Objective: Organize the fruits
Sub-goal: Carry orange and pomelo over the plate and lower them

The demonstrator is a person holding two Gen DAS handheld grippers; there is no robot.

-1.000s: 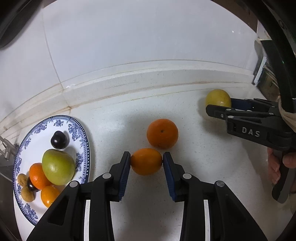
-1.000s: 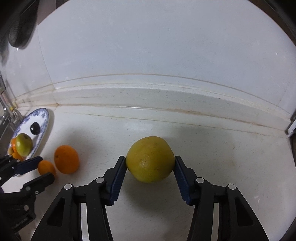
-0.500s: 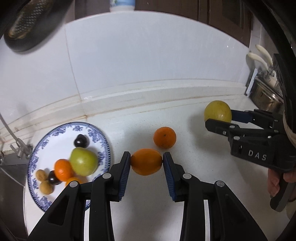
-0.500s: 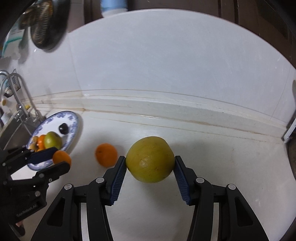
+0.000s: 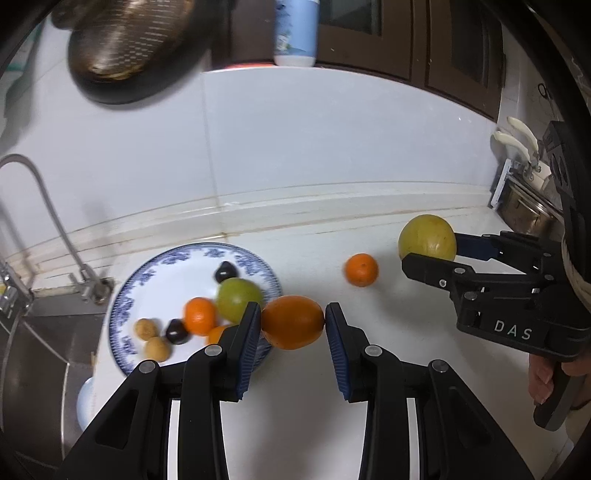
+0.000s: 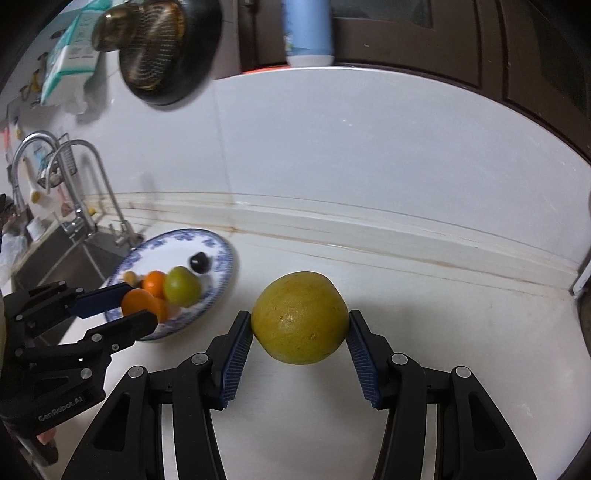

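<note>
Clamping an oval orange citrus fruit [image 5: 293, 322] between its blue-padded jaws, the left gripper [image 5: 291, 323] holds that fruit above the near right rim of the round blue-and-white patterned plate [image 5: 155, 269], clear of the white stone surface [image 5: 306, 369]. Both pads press against the fruit's ends.

The right gripper [image 6: 300, 319] has its jaws closed on a large round yellow-green citrus fruit [image 6: 300, 317], carried above the surface, to the right of the plate and well apart from it. Seen from the left wrist view, this gripper stands far right of the plate, its black body marked "DAS".

On the plate lie a green round fruit [image 5: 238, 303], a small orange mandarin [image 5: 199, 316] touching it on its left, a dark plum-like fruit [image 5: 226, 272] toward the far rim, a second small dark fruit [image 5: 176, 331] near the mandarin, and two small tan round fruits [image 5: 151, 338] at the near left. Another orange piece shows partly behind the left jaw; its kind cannot be told.

A second round orange fruit [image 5: 361, 269] rests alone on the surface, right of the plate, between it and the right gripper.

Left of the plate stand a steel sink [image 5: 40, 339] and a curved metal tap [image 5: 48, 206]. Above the plate, on the white wall, hangs a dark round strainer [image 5: 125, 48]; a pale blue bottle [image 5: 295, 33] stands higher, to its right.
</note>
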